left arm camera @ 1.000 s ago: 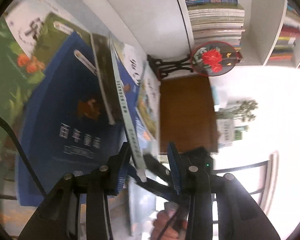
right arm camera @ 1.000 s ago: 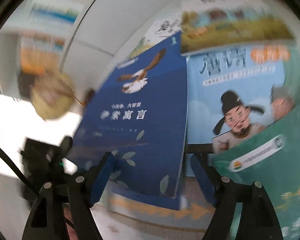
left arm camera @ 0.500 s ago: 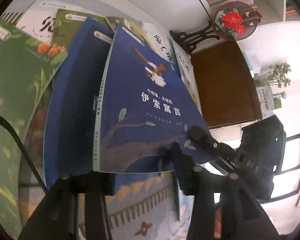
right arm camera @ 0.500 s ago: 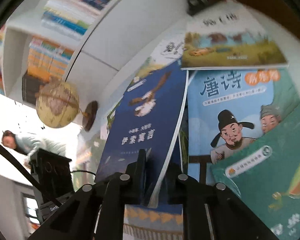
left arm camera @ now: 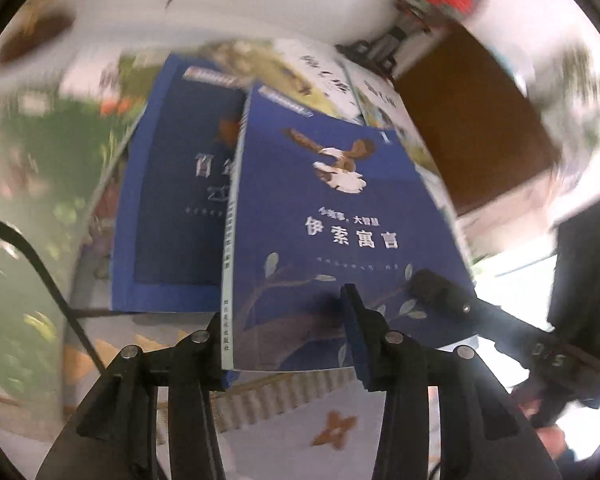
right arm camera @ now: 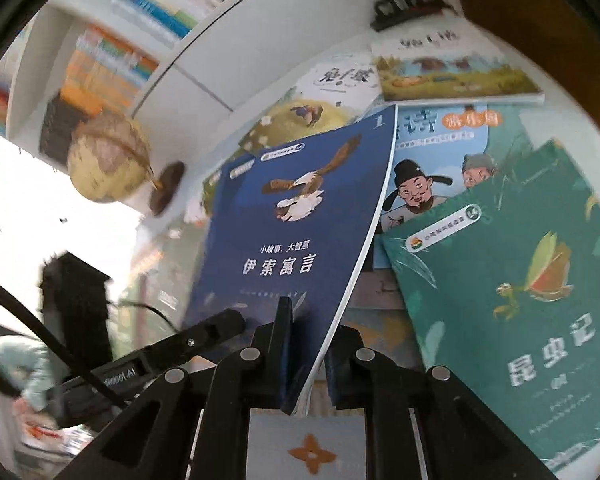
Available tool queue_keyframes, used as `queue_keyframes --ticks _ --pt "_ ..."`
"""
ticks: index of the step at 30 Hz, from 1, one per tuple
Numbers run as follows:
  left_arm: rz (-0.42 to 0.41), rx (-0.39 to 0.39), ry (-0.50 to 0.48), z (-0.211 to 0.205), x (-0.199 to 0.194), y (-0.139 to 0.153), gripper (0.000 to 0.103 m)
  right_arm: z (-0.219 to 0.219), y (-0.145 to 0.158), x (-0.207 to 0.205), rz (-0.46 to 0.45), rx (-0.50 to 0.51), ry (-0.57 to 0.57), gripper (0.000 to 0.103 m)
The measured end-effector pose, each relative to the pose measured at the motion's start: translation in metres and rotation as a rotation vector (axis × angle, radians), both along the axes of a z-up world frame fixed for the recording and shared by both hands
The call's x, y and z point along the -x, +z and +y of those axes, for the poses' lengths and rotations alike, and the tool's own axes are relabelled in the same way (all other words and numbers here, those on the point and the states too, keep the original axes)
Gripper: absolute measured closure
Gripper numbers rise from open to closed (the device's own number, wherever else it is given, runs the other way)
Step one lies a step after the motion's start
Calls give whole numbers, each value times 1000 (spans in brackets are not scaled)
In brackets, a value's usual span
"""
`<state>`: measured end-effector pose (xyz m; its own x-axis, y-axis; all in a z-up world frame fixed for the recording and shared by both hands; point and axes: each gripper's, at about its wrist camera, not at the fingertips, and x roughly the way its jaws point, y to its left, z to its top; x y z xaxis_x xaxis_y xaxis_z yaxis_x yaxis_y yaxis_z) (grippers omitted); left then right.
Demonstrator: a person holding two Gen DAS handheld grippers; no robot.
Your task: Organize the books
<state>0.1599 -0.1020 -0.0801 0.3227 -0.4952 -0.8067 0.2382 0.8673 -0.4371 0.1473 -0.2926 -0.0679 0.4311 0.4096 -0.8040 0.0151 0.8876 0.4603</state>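
A dark blue book with an eagle on its cover [left arm camera: 340,240] [right arm camera: 300,240] is tilted up above the scattered books. My right gripper [right arm camera: 312,332] is shut on its lower right corner; one of its fingers [left arm camera: 440,292] shows on the cover in the left wrist view. My left gripper [left arm camera: 280,312] straddles the book's lower edge near the spine, one finger over the cover and the other under the spine. Its jaws are closing and still stand apart, with no pad clearly pressing. A left finger [right arm camera: 216,326] shows at the book's lower left.
Around it lie a second dark blue book [left arm camera: 180,208], a green insect book [right arm camera: 520,300], a light blue poetry book [right arm camera: 432,160] and a landscape book [right arm camera: 452,72]. A globe [right arm camera: 108,160] and white bookshelf [right arm camera: 140,40] stand behind. A brown cabinet [left arm camera: 480,128] is at right.
The right gripper closed on the eagle book's lower corner and lifted it. In the left wrist view the book turned from edge-on to cover-up, and the left jaws widened around it.
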Motion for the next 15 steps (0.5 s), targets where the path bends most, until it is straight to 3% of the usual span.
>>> queue_keyframes --ticks 4,11,15 --pt "-78 -83 -63 -7 27 13 64 8 5 21 -24 68 41 89" --pt "-187 -98 -63 7 73 43 64 29 25 72 -106 156 128 88" --pt "-200 -64 -41 18 100 55 64 41 40 103 -151 180 153 88"
